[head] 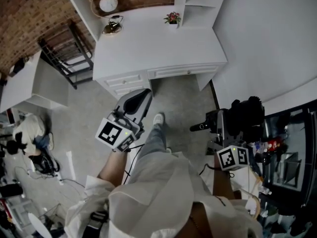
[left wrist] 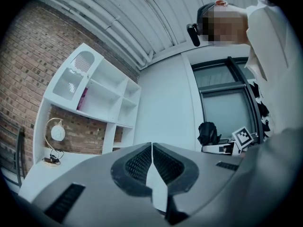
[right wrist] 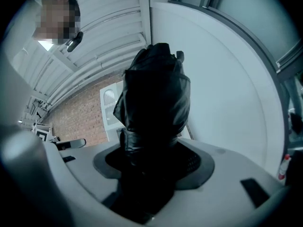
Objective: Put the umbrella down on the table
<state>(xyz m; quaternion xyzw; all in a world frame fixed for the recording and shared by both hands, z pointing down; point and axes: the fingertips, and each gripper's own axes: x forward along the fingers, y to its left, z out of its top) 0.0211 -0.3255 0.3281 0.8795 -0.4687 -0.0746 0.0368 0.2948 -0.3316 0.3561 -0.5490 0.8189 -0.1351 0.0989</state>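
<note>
One square-marker cube [head: 233, 157] tops the right gripper [right wrist: 154, 162] (clamping the umbrella [right wrist: 154, 98]).

We see a black umbrella [right wrist: 154, 98] and a white desk [head: 148, 48]. The wall [head: 29, 14] we see has red-brown bricks.

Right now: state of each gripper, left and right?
Left gripper: closed, nothing between the jaws.
Right gripper: closed on the folded black umbrella.
</note>
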